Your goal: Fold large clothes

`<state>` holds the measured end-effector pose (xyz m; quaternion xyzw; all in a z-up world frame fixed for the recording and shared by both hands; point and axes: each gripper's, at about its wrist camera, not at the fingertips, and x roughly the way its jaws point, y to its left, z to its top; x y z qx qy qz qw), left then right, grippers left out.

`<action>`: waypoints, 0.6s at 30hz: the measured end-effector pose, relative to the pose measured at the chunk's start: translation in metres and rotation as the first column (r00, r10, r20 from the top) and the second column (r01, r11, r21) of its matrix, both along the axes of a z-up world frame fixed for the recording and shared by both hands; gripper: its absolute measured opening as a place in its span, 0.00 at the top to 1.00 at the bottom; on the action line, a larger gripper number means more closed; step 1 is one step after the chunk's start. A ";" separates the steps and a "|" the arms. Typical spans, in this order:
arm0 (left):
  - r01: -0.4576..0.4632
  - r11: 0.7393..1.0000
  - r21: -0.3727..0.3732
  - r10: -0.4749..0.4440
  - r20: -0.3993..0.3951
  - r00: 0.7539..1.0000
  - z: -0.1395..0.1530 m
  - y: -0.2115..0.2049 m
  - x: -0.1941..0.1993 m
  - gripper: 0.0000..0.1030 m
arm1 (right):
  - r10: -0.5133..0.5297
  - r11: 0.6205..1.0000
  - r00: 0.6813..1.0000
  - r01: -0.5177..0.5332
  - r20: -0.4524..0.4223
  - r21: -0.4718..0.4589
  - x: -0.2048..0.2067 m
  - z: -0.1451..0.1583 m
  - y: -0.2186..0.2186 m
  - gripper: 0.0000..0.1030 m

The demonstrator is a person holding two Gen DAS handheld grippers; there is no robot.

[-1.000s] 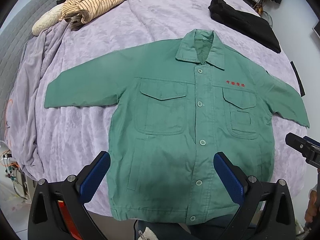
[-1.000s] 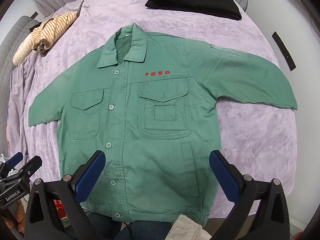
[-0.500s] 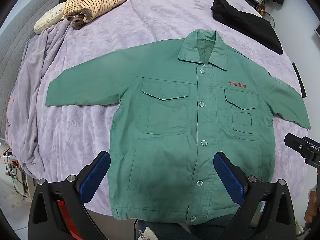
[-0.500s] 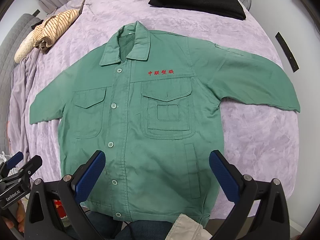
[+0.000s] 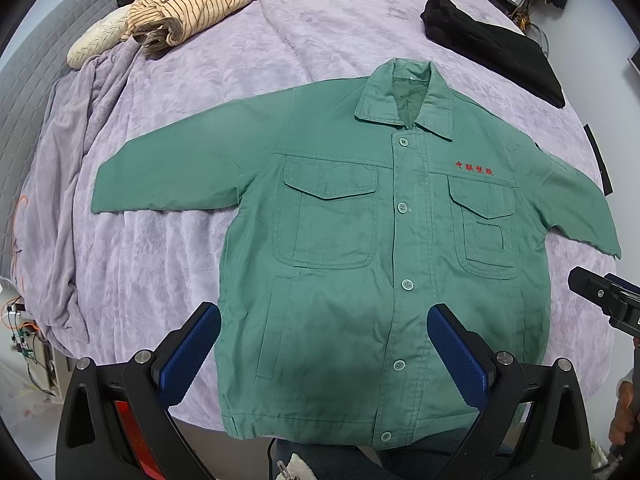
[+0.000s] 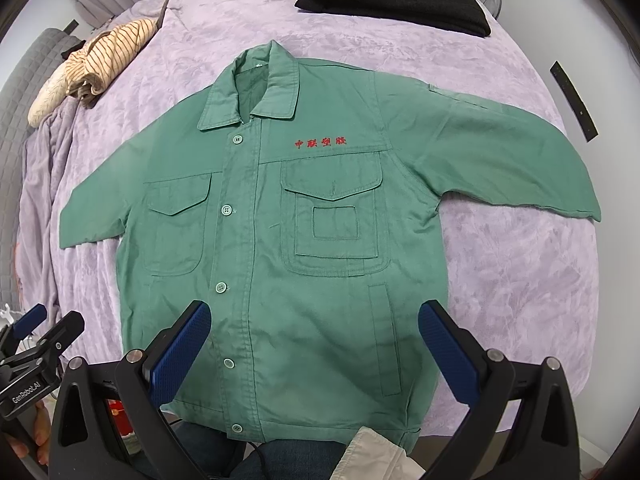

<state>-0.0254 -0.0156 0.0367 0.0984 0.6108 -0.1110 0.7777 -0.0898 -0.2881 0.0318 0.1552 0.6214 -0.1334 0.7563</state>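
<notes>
Green work jacket (image 5: pixel 384 248) is lying buttoned and face up on the lilac bedspread (image 5: pixel 168 264), sleeves spread wide, directly ahead of our left claw (image 5: pixel 324 344). We are holding that claw released above the hem, empty, its blue pads (image 5: pixel 191 350) gaping either side of the lower front panel. Far beyond its left pad, a striped top (image 5: pixel 192 8) is sitting bundled; far beyond its right pad, a black garment (image 5: pixel 492 48) is lying folded.

From the right wrist, we are seeing the same jacket (image 6: pixel 320 248) spread just ahead of our right claw (image 6: pixel 314 344), which is likewise released and carrying nothing, its pads straddling the hem. The long sleeve (image 6: pixel 504 160) is stretching away past the right pad.

No fold is showing yet, so we are judging this the opening step. The next move is likely calling for each claw to travel outward to a cuff or shoulder, pinch cloth, and carry the sleeves inward across the chest.
</notes>
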 end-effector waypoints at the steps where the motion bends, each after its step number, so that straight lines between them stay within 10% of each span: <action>1: 0.000 1.000 0.000 0.000 0.000 1.000 0.000 0.000 0.000 0.00 | 0.000 1.000 1.000 0.000 0.001 0.000 0.000 0.000 0.000 0.00; 18: -0.001 1.000 0.000 0.001 -0.001 1.000 0.000 0.000 0.000 0.00 | -0.010 1.000 1.000 0.010 -0.004 0.008 -0.002 -0.002 -0.003 0.00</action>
